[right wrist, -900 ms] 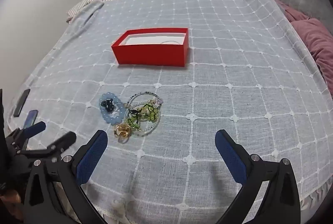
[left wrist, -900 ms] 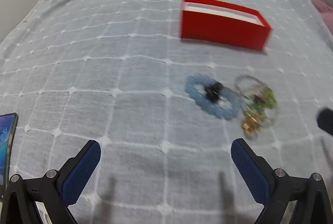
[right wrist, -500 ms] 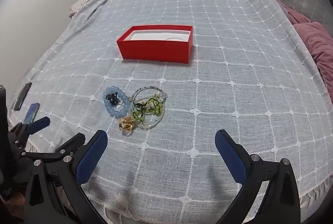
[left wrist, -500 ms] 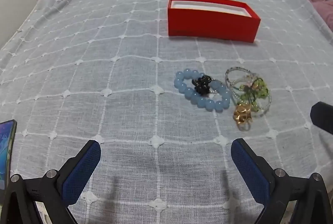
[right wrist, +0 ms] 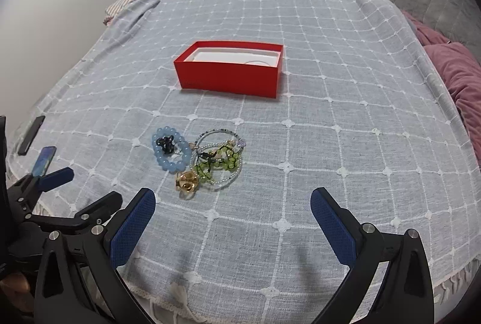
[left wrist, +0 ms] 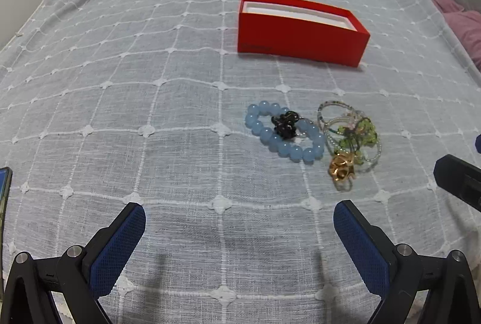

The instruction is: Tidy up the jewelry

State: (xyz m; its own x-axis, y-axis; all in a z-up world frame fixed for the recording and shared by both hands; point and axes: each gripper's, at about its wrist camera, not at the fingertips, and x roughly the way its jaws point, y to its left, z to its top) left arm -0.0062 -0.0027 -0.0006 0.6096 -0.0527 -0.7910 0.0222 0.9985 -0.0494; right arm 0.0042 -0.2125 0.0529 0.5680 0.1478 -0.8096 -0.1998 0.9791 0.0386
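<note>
A small heap of jewelry lies on the bed: a light blue bead bracelet (left wrist: 284,136) (right wrist: 171,149) with a black piece (left wrist: 284,124) on it, clear and green beaded bracelets (left wrist: 350,133) (right wrist: 219,158), and a gold ornament (left wrist: 341,167) (right wrist: 187,181). Beyond it stands an open red box (left wrist: 297,36) (right wrist: 230,76) with a white inside. My left gripper (left wrist: 239,221) is open, near and left of the heap, nothing between its fingers. My right gripper (right wrist: 233,208) is open too, just short of the heap.
A blue-grey checked blanket (right wrist: 330,113) covers the bed. A phone (right wrist: 43,161) and a dark flat device (right wrist: 31,135) lie at the left edge. Pink bedding (right wrist: 460,83) and a grey pillow (right wrist: 436,2) sit on the right. The blanket's fringe marks the near edge.
Both views have drawn back and risen a little: the jewelry and the box now sit farther off. Both grippers stay wide open.
</note>
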